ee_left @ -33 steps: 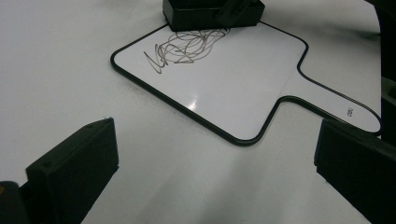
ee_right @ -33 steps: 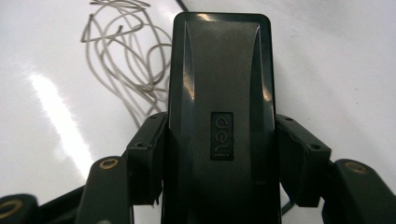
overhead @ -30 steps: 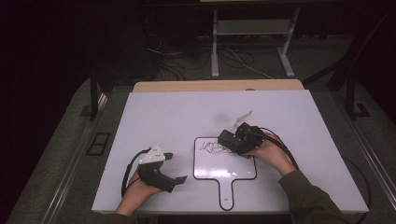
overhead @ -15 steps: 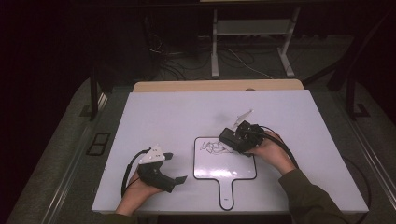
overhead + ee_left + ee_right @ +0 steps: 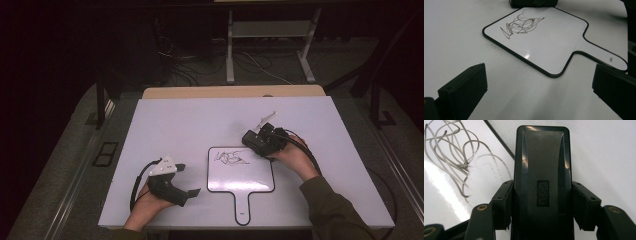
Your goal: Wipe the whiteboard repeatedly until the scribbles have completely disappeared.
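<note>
Now the right gripper [image 5: 252, 142] clamps a black eraser [image 5: 542, 180] at the upper right corner of the small whiteboard [image 5: 240, 175] — beside its dark scribble [image 5: 230, 158] — while the left gripper [image 5: 187, 179] rests wide open on the white table [image 5: 190, 125], just left of the board.

We find the paddle board [image 5: 241, 172] lying flat on the surface [image 5: 200, 120], near its six o'clock edge, handle pointing to six o'clock. A scribble [image 5: 231, 158] sits on the board's twelve o'clock part. The right claw [image 5: 252, 141] rests at the board's one o'clock corner, with an eraser [image 5: 542, 180] between its jaws, on the board's edge. The left claw [image 5: 189, 179] lies at the board's nine o'clock, just beside it, apart.
</note>
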